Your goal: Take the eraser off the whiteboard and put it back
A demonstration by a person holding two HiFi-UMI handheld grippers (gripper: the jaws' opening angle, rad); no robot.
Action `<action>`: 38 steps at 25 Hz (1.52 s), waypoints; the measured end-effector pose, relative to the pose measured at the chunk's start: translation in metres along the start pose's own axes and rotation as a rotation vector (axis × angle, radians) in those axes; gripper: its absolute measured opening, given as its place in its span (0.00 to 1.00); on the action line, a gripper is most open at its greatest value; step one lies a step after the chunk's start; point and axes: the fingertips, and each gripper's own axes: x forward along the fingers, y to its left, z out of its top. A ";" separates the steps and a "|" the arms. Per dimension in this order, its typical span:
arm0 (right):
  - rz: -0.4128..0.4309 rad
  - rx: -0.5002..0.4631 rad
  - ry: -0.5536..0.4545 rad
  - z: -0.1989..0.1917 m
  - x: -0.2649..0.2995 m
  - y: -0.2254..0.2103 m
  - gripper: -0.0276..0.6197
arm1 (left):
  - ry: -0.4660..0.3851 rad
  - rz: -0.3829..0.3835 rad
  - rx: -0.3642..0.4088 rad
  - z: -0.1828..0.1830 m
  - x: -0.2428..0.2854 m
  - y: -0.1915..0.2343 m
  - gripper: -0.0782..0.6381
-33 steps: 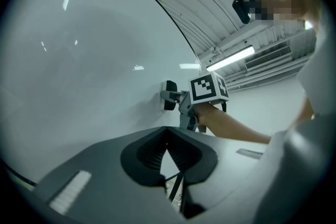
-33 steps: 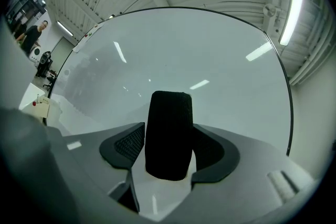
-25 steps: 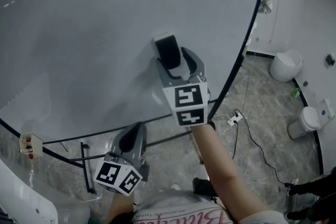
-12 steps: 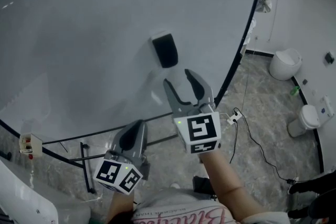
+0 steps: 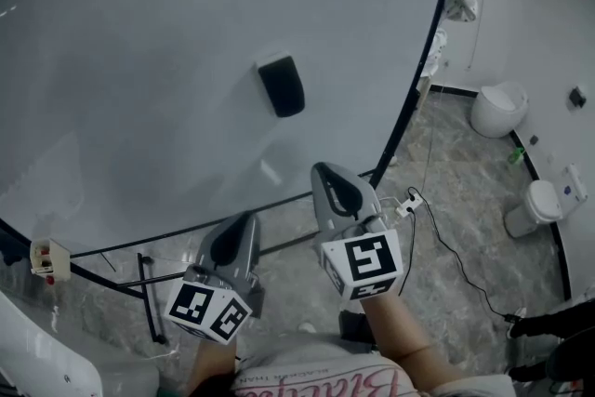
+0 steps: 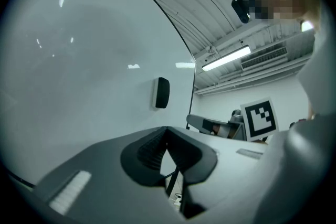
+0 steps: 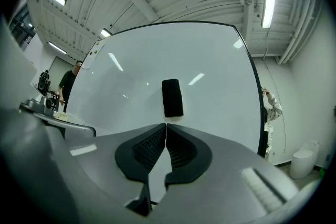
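Observation:
The black eraser (image 5: 281, 86) sticks to the whiteboard (image 5: 139, 60) right of its middle, with nothing touching it. My right gripper (image 5: 327, 172) hangs below and to the right of the eraser, well clear of the board. Its jaws are closing and the tips meet, with nothing between them. In the right gripper view the eraser (image 7: 172, 97) stands upright just above the meeting tips of my right gripper (image 7: 166, 126). My left gripper (image 5: 244, 223) is lower left, shut and empty. The left gripper view shows the eraser (image 6: 162, 93) past my left gripper (image 6: 168, 129).
The board's black frame (image 5: 420, 74) curves down the right side, and its stand bars (image 5: 149, 293) cross the marble floor. A power strip with a cable (image 5: 409, 202) lies near the right gripper. Two white bins (image 5: 499, 110) stand at the far right. A person (image 7: 68, 81) is far off.
The right gripper drew back and down from the eraser, which stayed on the board, and its open jaws came together. The left gripper kept still.

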 end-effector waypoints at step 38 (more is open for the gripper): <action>0.170 0.348 -0.062 -0.019 -0.073 0.021 0.04 | -0.026 -0.019 -0.001 0.001 -0.012 -0.022 0.11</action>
